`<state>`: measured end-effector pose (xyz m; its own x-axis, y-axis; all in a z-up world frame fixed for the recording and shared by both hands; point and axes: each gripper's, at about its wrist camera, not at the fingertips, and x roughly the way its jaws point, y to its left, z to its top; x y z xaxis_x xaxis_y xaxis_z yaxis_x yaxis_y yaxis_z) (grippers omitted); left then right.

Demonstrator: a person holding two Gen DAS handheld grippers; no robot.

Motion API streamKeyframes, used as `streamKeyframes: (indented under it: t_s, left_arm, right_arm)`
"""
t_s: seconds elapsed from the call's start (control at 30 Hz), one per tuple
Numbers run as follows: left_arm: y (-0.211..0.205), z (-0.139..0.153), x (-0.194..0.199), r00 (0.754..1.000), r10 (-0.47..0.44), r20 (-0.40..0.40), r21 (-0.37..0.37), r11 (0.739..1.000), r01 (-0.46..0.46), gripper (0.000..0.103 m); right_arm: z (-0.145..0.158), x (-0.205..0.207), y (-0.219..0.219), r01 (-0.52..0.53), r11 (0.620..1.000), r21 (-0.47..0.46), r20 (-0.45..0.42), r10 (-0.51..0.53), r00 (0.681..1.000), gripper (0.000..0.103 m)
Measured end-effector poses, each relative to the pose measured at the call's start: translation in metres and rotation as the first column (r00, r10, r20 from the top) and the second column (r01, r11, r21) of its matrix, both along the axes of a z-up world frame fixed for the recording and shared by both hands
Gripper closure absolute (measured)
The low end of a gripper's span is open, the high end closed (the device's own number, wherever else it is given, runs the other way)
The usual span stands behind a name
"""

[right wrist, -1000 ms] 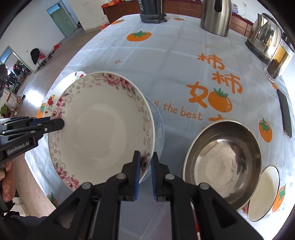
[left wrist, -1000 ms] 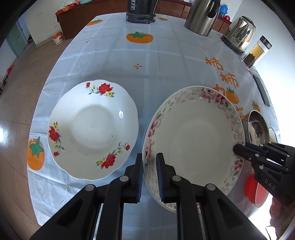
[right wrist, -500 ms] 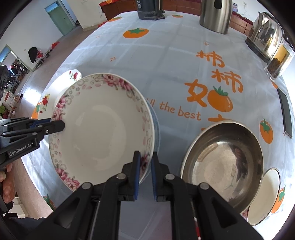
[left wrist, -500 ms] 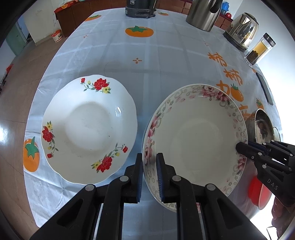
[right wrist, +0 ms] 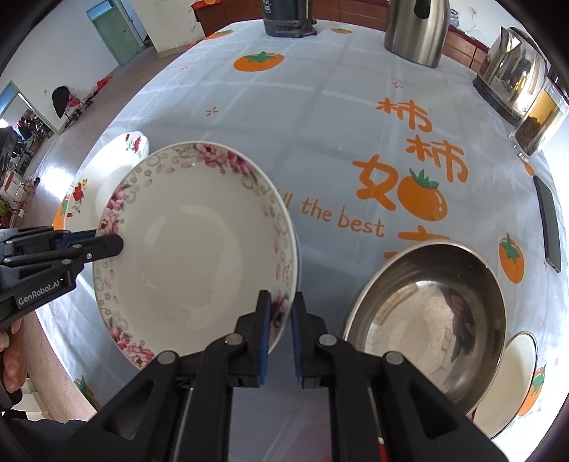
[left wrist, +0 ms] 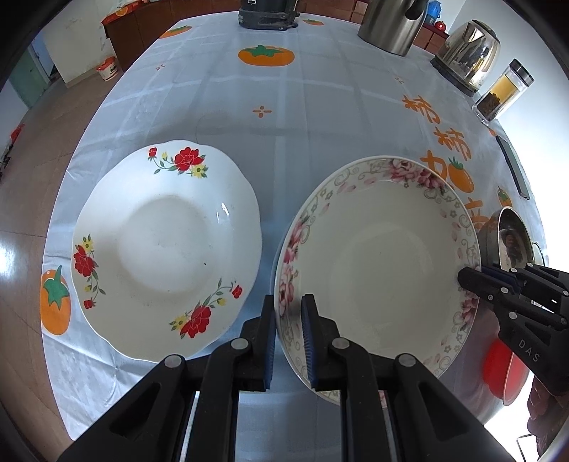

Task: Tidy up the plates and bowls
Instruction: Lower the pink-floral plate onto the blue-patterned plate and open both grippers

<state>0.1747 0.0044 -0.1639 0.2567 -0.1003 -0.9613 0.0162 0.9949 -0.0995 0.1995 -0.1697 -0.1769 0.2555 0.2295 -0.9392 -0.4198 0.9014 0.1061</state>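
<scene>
Two claws clamp one pink-floral bowl (left wrist: 384, 263), on opposite sides of its rim. Left claw (left wrist: 288, 337) pinches the rim edge nearest the red-flower plate (left wrist: 167, 248); right claw (right wrist: 279, 334) pinches the rim edge nearest the steel bowl (right wrist: 426, 320). Each has one finger inside the rim and one outside, blue pads against it. Bowl mouth faces up and it looks slightly tilted; round, so no long axis. A bluish rim (right wrist: 298, 263) peeks out under its right side, apparently another dish beneath; contact cannot be told.

Writing: "GenRobot.AI" on the left claw body, "DAS" on the right claw body. Tablecloth (right wrist: 320, 124) prints orange Chinese characters, "ll the best" (start hidden by the bowl) and orange persimmons.

Red-flower plate lies flat on the bench just left of the held bowl, apart from it. Steel bowl sits just right, a small white dish (right wrist: 515, 383) beyond it at the bench edge. Far side: steel jug (left wrist: 391, 25), kettle (left wrist: 466, 57), glass jar (left wrist: 501, 92), black appliance (left wrist: 266, 14). Dark phone (right wrist: 549, 224) lies near the right edge.
</scene>
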Motion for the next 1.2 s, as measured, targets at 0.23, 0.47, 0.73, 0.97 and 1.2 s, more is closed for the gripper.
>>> streamKeyframes:
  t_s: [0.23, 0.47, 0.73, 0.97, 1.2]
  left_arm:
    - [-0.001, 0.0, -0.002, 1.0, 0.0, 0.009, 0.005, 1.0, 0.0, 0.088]
    - [-0.002, 0.002, 0.001, 1.0, -0.007, 0.025, 0.009, 1.0, 0.006, 0.09]
    - [-0.012, 0.01, 0.003, 0.999, -0.027, 0.033, -0.047, 0.998, 0.028, 0.102]
    - [-0.001, 0.01, -0.001, 0.999, 0.017, 0.044, -0.042, 0.999, -0.016, 0.101]
    - [0.005, 0.008, -0.009, 0.999, 0.033, 0.043, -0.05, 0.998, -0.03, 0.101]
  right_arm:
    - [0.0, 0.001, 0.0, -0.001, 1.0, -0.005, 0.007, 0.001, 1.0, 0.092]
    - [-0.002, 0.001, 0.0, -0.005, 1.0, -0.02, 0.011, 0.005, 1.0, 0.092]
    - [-0.002, 0.001, 0.001, -0.012, 1.0, -0.027, 0.014, 0.013, 1.0, 0.092]
    - [-0.002, 0.0, 0.002, -0.018, 0.999, -0.035, 0.022, 0.019, 1.0, 0.093]
    - [-0.002, 0.0, 0.003, -0.026, 0.999, -0.048, 0.033, 0.028, 0.999, 0.093]
